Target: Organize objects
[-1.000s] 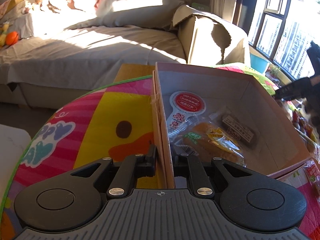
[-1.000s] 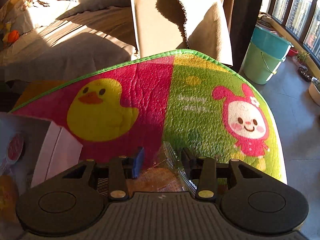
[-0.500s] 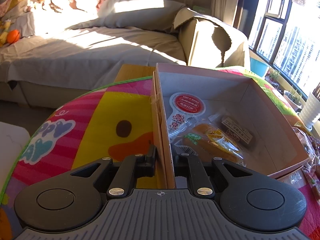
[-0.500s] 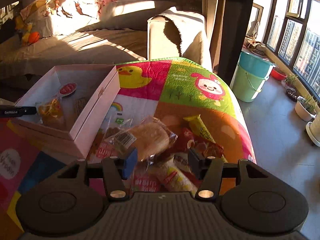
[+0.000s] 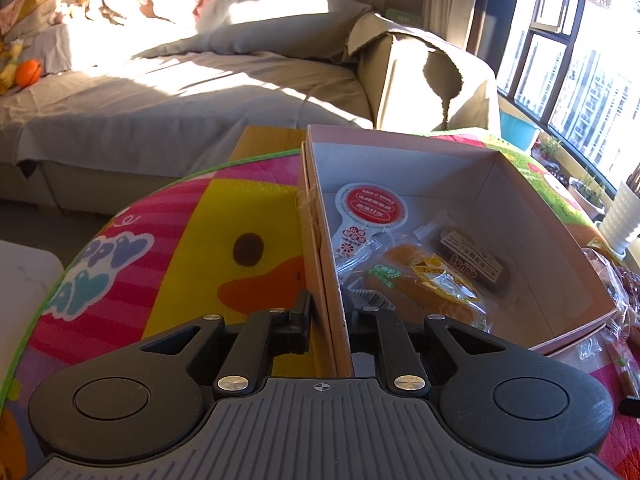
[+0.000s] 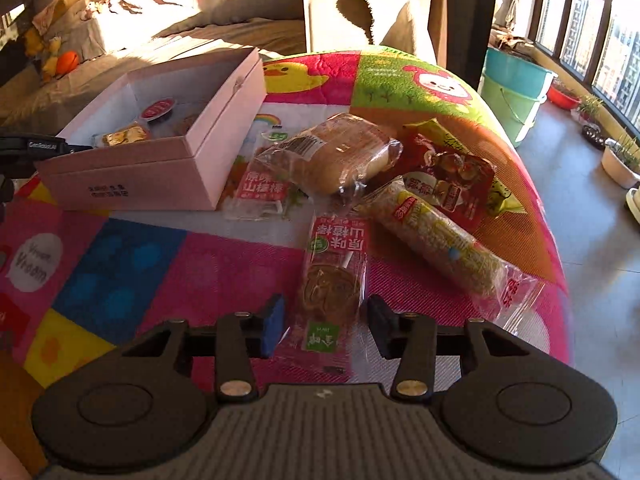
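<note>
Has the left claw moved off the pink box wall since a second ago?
No. The left claw stays clamped on the pink box wall, same spot beside the duck print.

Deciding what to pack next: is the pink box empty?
No. The pink box already holds a wrapped bun, a dark bar and a red-labelled pack.

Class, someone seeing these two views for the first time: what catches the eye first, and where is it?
The bright cartoon mat covers the table. On its left sits the open pink box, its wall pinched by the left gripper. A heap of wrapped snacks lies right of the box, and a red hawthorn packet lies between the right gripper's open jaws.
</note>
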`<state>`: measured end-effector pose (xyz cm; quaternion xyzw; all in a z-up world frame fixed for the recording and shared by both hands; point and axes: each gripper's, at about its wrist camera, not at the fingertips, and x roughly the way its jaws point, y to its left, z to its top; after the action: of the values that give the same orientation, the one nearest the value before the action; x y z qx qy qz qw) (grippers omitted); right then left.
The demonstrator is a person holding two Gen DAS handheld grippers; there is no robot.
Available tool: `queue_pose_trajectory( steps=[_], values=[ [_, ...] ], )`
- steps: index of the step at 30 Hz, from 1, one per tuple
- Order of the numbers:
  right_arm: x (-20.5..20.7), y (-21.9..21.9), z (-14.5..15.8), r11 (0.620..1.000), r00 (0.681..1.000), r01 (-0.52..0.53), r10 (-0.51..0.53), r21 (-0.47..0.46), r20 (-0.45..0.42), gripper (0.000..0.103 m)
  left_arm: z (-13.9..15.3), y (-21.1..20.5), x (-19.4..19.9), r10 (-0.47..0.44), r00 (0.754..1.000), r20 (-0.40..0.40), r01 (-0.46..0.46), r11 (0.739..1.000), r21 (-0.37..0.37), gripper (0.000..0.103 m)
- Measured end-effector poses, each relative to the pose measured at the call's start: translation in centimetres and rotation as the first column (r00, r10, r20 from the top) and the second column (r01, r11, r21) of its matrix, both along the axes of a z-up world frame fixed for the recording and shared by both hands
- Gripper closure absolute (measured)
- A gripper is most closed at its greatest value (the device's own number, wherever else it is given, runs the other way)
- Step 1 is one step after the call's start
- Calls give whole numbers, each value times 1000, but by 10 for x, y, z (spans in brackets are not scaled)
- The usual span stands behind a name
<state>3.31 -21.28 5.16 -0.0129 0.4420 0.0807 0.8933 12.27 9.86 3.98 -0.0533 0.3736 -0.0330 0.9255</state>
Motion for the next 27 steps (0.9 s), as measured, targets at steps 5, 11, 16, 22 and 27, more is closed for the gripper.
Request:
queue_pose_trajectory(
  steps=[5, 11, 16, 22, 27],
  values=[
    [-4, 11, 0, 1000, 1000, -7, 7, -5, 2, 54, 0, -2, 0, -2, 1000, 7, 2, 1000, 6, 87],
    [2, 17, 0, 999, 1000, -4, 4, -42, -2, 62, 0, 2, -3, -4, 1000, 10, 4, 1000, -5, 87],
    [-11, 26, 9, 997, 995, -73, 72, -17, -76, 67, 0, 3, -2, 1, 1000, 11, -1, 1000, -13, 87],
    [-19, 34, 67, 994, 995, -97, 96, 44, 14, 67, -1, 5, -2, -2, 1000, 14, 2, 1000, -19, 87],
    [-9, 56, 148, 982, 952, -167, 135, 93, 276, 67, -2, 6, -4, -1, 1000, 17, 2, 999, -35, 86]
  ],
)
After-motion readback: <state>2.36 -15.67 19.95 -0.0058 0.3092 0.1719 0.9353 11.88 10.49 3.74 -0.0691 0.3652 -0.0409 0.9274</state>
